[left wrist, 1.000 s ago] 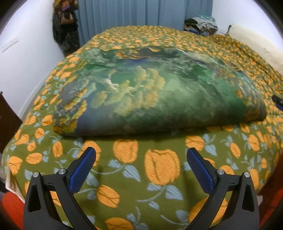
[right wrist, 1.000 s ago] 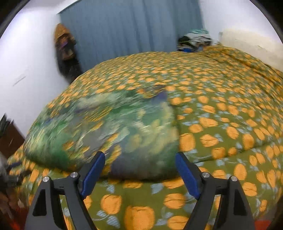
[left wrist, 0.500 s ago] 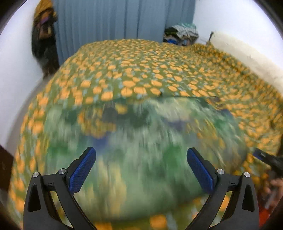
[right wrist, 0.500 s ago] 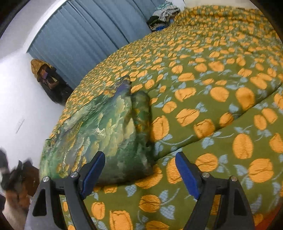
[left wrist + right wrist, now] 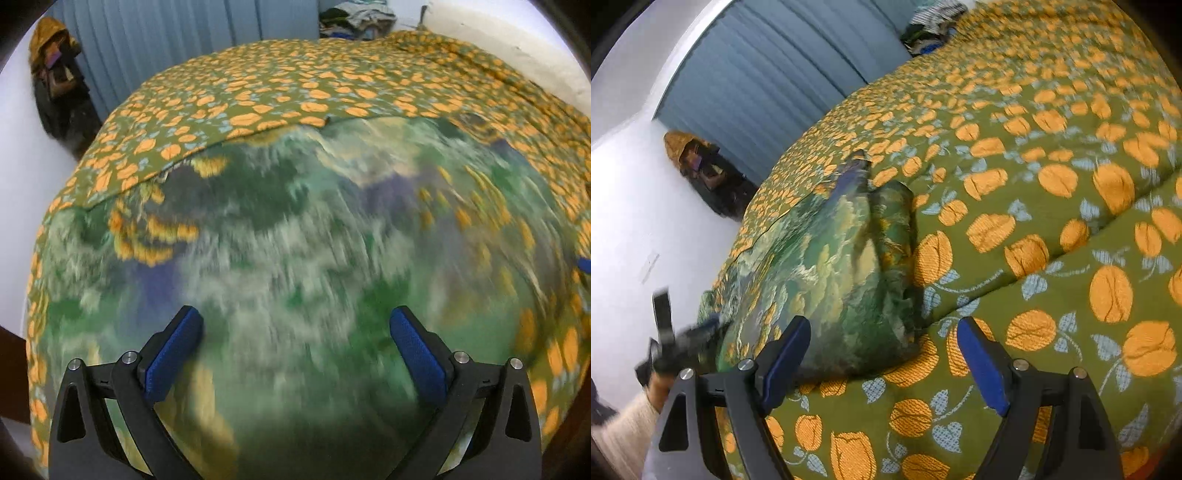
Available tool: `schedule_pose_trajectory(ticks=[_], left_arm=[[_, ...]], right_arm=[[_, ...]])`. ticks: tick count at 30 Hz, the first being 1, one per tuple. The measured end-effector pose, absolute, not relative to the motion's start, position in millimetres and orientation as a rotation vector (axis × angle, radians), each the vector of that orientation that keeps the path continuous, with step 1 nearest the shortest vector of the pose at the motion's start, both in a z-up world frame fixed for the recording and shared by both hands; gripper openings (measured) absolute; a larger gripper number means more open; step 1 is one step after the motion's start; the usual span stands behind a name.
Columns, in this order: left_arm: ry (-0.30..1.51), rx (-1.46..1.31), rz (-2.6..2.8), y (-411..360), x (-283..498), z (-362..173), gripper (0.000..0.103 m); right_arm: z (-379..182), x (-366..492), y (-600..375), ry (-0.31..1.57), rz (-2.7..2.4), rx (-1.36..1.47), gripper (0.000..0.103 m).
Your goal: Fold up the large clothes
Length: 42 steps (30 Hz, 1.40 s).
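Observation:
A folded green cloth with a painted landscape print (image 5: 295, 229) lies on the bed and fills most of the blurred left wrist view. My left gripper (image 5: 295, 347) hovers over its near half, jaws wide and open, nothing between the pads. In the right wrist view the same cloth (image 5: 827, 273) lies left of centre, its thick folded end facing me. My right gripper (image 5: 882, 350) stands open at the cloth's near right corner, left fingertip (image 5: 786, 354) over the cloth's edge, right fingertip (image 5: 979, 365) over the bedspread. The left gripper (image 5: 683, 339) shows blurred at the left, held by a hand in a cream sleeve (image 5: 624, 424).
An olive bedspread with orange tulips (image 5: 1052, 177) covers the whole bed (image 5: 295, 81). A blue curtain (image 5: 177, 40) hangs behind it. Dark clothes hang in the left corner (image 5: 55, 74). A clothes pile (image 5: 354, 18) sits at the far end.
The left gripper moved forward from the bed's front edge to above the cloth. The right gripper rolled and dropped toward the cloth's right end. Both stayed open.

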State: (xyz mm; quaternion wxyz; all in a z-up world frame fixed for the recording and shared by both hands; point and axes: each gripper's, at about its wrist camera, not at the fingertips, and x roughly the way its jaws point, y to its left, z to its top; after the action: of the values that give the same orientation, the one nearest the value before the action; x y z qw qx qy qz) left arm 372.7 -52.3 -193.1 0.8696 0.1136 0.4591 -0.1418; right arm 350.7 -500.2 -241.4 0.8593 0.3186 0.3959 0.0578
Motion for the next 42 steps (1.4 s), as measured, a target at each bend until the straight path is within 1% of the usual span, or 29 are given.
schedule_pose_trajectory(ticks=[3, 7, 9, 11, 14, 17, 18, 19, 20, 21, 22, 23, 26, 27, 31, 34, 38, 42], left_arm=[[0.959, 0.251, -0.353, -54, 354, -175, 0.102], [0.874, 0.159, -0.486, -72, 345, -139, 0.102], [0.846, 0.164, -0.564, -90, 343, -136, 0.102], [0.859, 0.221, -0.604, -113, 345, -153, 0.102], [0.966, 0.263, -0.582, -125, 356, -197, 0.102], [0.952, 0.276, -0.572, -129, 351, -211, 0.102], [0.955, 0.272, -0.570, -129, 351, -211, 0.102], [0.963, 0.263, -0.573, -129, 352, -209, 0.102], [0.976, 0.256, -0.579, -128, 354, -207, 0.102], [0.992, 0.254, -0.586, -128, 357, -205, 0.102], [1.009, 0.258, -0.588, -127, 360, -201, 0.102], [1.025, 0.260, -0.581, -124, 363, -194, 0.101], [1.043, 0.211, -0.580, -111, 370, -160, 0.096], [1.031, 0.186, -0.589, -109, 372, -141, 0.095], [0.998, 0.134, -0.695, -127, 371, -66, 0.095], [1.045, 0.138, -0.798, -154, 371, -36, 0.096], [1.086, 0.282, -0.796, -185, 371, -29, 0.096], [1.126, 0.406, -0.663, -182, 373, -41, 0.096]], right_arm=[[-246, 351, -496, 0.850, 0.143, 0.692, 0.083], [-257, 353, -484, 0.897, 0.177, 0.721, 0.084], [-267, 360, -477, 0.911, 0.217, 0.794, 0.084], [-272, 370, -472, 0.908, 0.222, 0.828, 0.087], [-282, 386, -471, 0.894, 0.147, 0.870, 0.087], [-290, 394, -476, 0.865, 0.080, 0.958, 0.088], [-288, 394, -476, 0.849, 0.063, 0.991, 0.087], [-285, 393, -476, 0.836, 0.052, 1.000, 0.066], [-280, 391, -476, 0.819, 0.053, 0.993, 0.048], [-273, 388, -475, 0.805, 0.067, 0.968, 0.044], [-267, 385, -473, 0.796, 0.073, 0.943, 0.038], [-258, 381, -468, 0.781, 0.080, 0.900, 0.035], [-225, 371, -451, 0.713, 0.108, 0.754, 0.034], [-215, 369, -445, 0.689, 0.122, 0.702, 0.034], [-173, 358, -408, 0.590, 0.164, 0.470, 0.034], [-146, 347, -371, 0.521, 0.196, 0.270, 0.034], [-124, 330, -314, 0.455, 0.243, 0.033, 0.034], [-120, 314, -259, 0.395, 0.291, -0.195, 0.034]])
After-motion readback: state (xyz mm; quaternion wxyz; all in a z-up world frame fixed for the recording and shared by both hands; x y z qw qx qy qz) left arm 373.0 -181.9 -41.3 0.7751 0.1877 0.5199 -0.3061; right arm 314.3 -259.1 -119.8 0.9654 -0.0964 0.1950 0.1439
